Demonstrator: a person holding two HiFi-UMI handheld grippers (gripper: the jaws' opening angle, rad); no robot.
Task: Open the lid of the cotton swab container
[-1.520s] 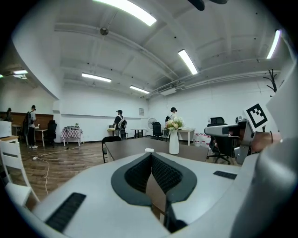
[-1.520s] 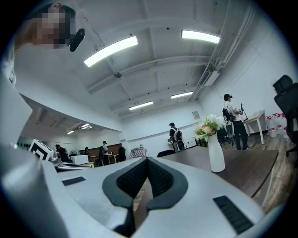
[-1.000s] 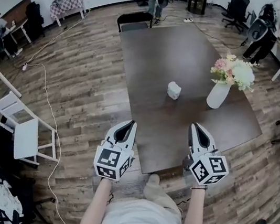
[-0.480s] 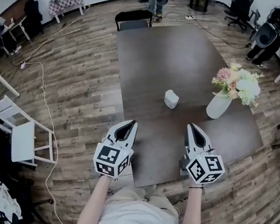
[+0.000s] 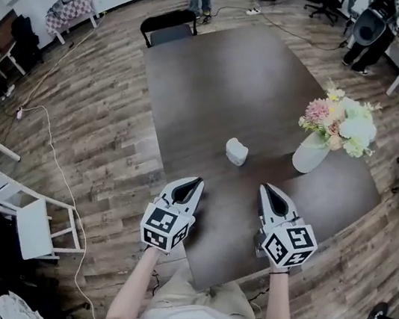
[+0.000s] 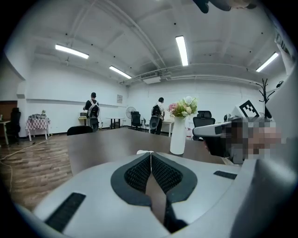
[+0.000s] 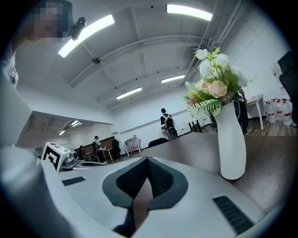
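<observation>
A small white cotton swab container [image 5: 236, 151] stands with its lid down near the middle of the dark brown table [image 5: 220, 83]. Only its top [image 6: 144, 152] peeks over the left gripper's jaws in the left gripper view. My left gripper [image 5: 194, 183] is shut and empty over the table's near edge, short of the container and to its left. My right gripper [image 5: 268, 190] is shut and empty too, short of the container and to its right. In both gripper views the ribbed pads [image 6: 139, 174] [image 7: 139, 179] meet with nothing between them.
A white vase of flowers [image 5: 311, 151] stands on the table right of the container, close to the right gripper [image 7: 230, 144]. A black bench [image 5: 168, 25] sits at the table's far end. White chairs [image 5: 31, 214] stand left. People and office chairs are far back.
Both grippers have moved forward and lower, from just off the table's near edge to over it, closer to the container. Their jaws stayed shut. The container has not moved on the table.
</observation>
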